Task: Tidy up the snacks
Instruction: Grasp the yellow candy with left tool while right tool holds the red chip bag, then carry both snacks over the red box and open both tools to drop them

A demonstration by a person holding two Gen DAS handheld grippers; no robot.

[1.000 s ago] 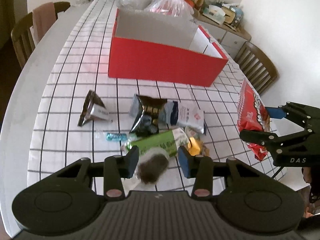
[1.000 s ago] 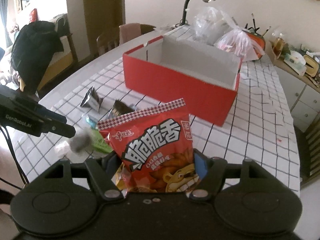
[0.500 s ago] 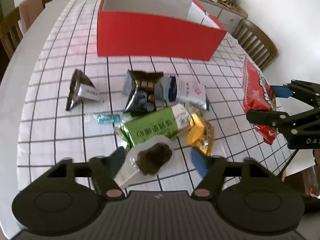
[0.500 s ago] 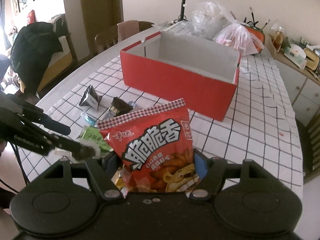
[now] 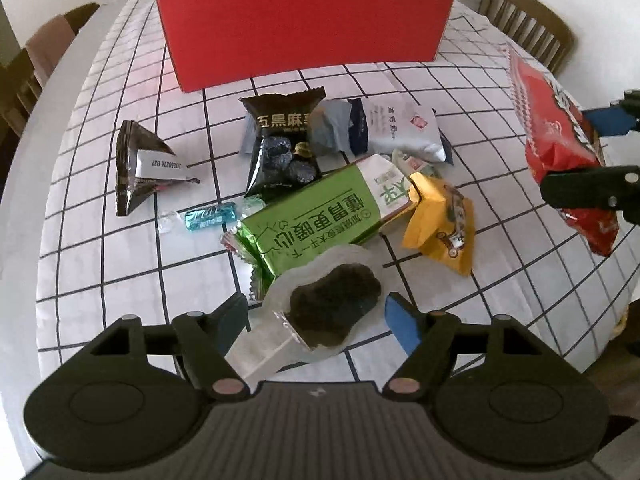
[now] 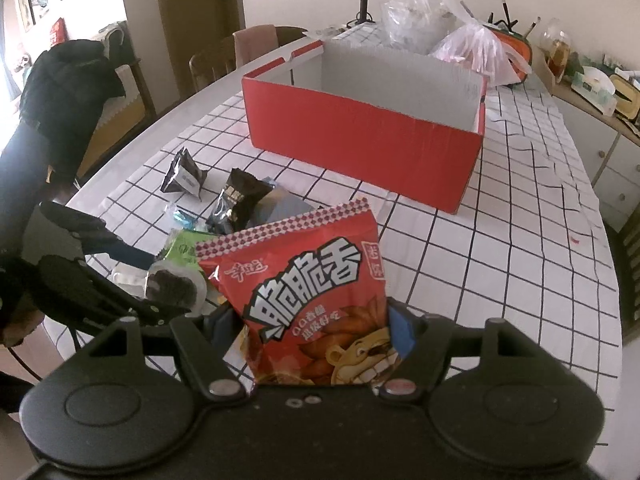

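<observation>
Your left hand-held gripper (image 5: 316,314): jaws just opened wide, clear-wrapped dark snack (image 5: 334,312) loose between them on the surface (image 5: 120,264) | right hand-held gripper (image 6: 312,330): clamps red snack bag (image 6: 316,288), bottom hidden | red box (image 5: 304,28): far, interior unseen.

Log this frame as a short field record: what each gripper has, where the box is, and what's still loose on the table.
left gripper: open, jaws just widened; clear packet with a dark snack lies between them, unpressed
right gripper: shut on red snack bag, held upright
red box: open-topped, behind the pile; contents not visible
loose on checked tablecloth: green packet, yellow packet, black packet, triangular dark packet, blue candy
</observation>
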